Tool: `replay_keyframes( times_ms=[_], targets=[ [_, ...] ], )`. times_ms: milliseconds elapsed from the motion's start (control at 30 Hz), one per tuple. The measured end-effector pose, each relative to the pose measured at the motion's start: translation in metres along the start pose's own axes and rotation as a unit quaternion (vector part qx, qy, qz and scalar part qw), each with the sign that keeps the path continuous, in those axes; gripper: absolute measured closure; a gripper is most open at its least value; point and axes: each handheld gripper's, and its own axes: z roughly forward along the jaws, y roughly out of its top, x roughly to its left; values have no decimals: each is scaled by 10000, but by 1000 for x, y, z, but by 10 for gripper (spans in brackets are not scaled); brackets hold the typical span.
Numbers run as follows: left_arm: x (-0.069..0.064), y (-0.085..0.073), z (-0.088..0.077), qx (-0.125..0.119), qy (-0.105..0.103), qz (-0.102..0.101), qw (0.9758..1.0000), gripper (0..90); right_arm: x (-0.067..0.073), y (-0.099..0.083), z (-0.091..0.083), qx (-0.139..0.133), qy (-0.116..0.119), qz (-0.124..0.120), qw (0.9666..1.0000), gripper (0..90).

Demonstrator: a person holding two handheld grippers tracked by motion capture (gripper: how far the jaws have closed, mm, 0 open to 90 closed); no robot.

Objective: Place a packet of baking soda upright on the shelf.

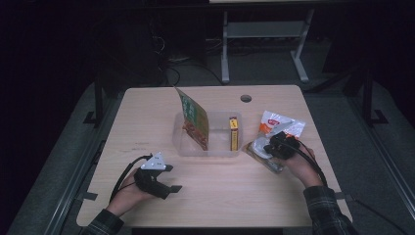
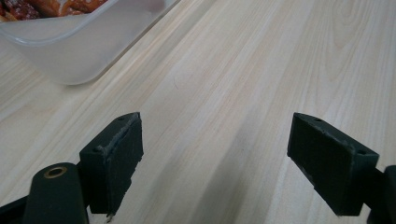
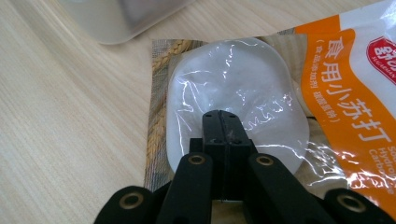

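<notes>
Clear-film packet (image 3: 233, 88) with a wheat print along its border and something pale, round and soft-looking sealed inside. Lying flat on the table (image 1: 220, 200), at about 3 o'clock from the translucent container (image 1: 205, 152), one edge overlapped by an orange-and-white pouch (image 3: 355, 93) at its 1 o'clock side. Right gripper (image 3: 219, 114) down over the middle of the packet, jaws pressed fully together, tips at the glossy film; impossible to tell whether a fold of film is nipped between them. Left gripper (image 1: 172, 178) resting at 7 o'clock from the container, jaws spread wide with nothing but bare wood between them (image 2: 215, 154). Probably light and squashy, so little force needed and easily dented if squeezed across the bulge. Film slick and crinkly, likely to slide out of a shallow pinch and to drag the overlapping pouch along. Better taken by the flat printed seam at the border, or with jaws opened wide enough to span the soft middle gently. Worth lifting slowly and watching for sag.
</notes>
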Motion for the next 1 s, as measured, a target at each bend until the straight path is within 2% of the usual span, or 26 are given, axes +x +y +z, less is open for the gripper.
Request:
replay_keyframes(
  times_ms=[133,200,400,633,833,1000],
  targets=[
    [-1,0,1,2,-14,26,10000,178,0,-1,-1,16,290,86,9995,900],
    [0,0,0,-4,-12,20,10000,178,4,-2,-3,54,351,79,9993,900],
    [0,0,-1,-50,7,10,10000,178,19,-9,-10,59,555,-94,9984,900],
    [0,0,0,-47,6,16,10000,178,44,-17,-19,72,739,-324,9967,900],
    [-1,0,0,-34,5,31,10000,178,67,-21,-25,69,1034,-490,9934,900],
    [-1,0,0,-47,-3,32,10000,178,83,-20,-25,35,1361,-670,9884,900]
  ],
)
